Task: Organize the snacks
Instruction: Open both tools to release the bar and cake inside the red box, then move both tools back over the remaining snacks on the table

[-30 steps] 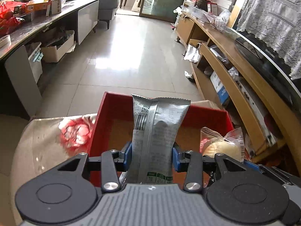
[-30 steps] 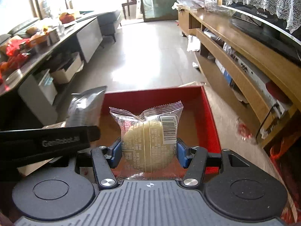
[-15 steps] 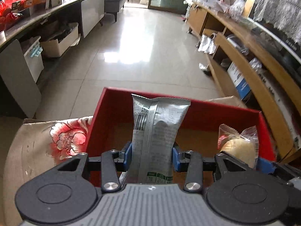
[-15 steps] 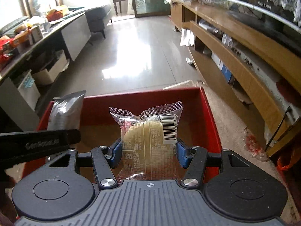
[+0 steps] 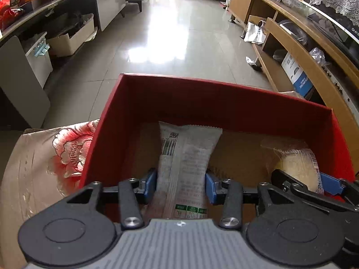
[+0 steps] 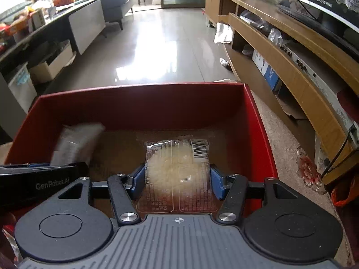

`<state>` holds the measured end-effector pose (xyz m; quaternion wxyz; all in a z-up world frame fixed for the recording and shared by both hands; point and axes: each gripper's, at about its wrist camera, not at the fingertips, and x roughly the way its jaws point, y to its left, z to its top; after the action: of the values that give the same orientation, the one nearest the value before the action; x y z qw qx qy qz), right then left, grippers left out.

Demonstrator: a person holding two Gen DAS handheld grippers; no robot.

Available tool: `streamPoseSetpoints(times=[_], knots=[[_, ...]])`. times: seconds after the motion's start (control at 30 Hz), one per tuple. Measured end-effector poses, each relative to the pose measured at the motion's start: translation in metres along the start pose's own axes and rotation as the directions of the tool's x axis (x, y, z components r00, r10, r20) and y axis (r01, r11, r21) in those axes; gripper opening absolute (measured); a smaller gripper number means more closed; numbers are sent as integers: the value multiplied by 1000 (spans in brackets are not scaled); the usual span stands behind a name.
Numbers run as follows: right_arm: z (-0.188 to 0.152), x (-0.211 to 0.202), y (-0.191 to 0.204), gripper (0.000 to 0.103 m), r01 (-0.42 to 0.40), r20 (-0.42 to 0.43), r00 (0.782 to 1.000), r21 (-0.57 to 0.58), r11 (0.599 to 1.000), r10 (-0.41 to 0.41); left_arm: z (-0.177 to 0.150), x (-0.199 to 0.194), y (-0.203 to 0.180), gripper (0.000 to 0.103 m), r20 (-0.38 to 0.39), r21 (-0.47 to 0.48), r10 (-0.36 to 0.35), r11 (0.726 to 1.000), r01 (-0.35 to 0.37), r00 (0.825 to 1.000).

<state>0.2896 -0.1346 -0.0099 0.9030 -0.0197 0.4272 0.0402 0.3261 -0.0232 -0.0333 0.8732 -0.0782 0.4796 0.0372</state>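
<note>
Clamping a silver snack packet point(image 5: 186, 163), the left gripper point(image 5: 180, 185) sits inside the red box point(image 5: 224, 94) — the right gripper point(image 6: 177, 182) pinches a clear-wrapped bun point(image 6: 177, 168) beside it.

Glossy tiled floor point(image 5: 170, 33) between wooden shelving point(image 6: 291, 51)

Daylight from the far end of the room, strong glare patch on the tiled floor point(image 5: 161, 51). Red box point(image 5: 215, 98) interior sits in shadow. Heavy fisheye bending and dark corners. Cake packet point(image 6: 179, 165) motion-blurred in right wrist view; left view sharper.
</note>
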Motion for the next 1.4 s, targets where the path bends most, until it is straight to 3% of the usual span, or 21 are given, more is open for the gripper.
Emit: streamPoseSetpoints(times=[0.4,0.83,1.4], knots=[[9,-16,-3,80,30,53,998,0,1000,-30,5,-15,3,55,18,-21,-12,1000,13,1000],[16,-56,0,82,21,128,992,12,1000,-22,3,-60,20,60,70,-66,-48,996,53,996],[-17,-95,17,82,19,103,995,-41,999,-15,-34,-105,48,60,66,-84,-92,992,97,994]])
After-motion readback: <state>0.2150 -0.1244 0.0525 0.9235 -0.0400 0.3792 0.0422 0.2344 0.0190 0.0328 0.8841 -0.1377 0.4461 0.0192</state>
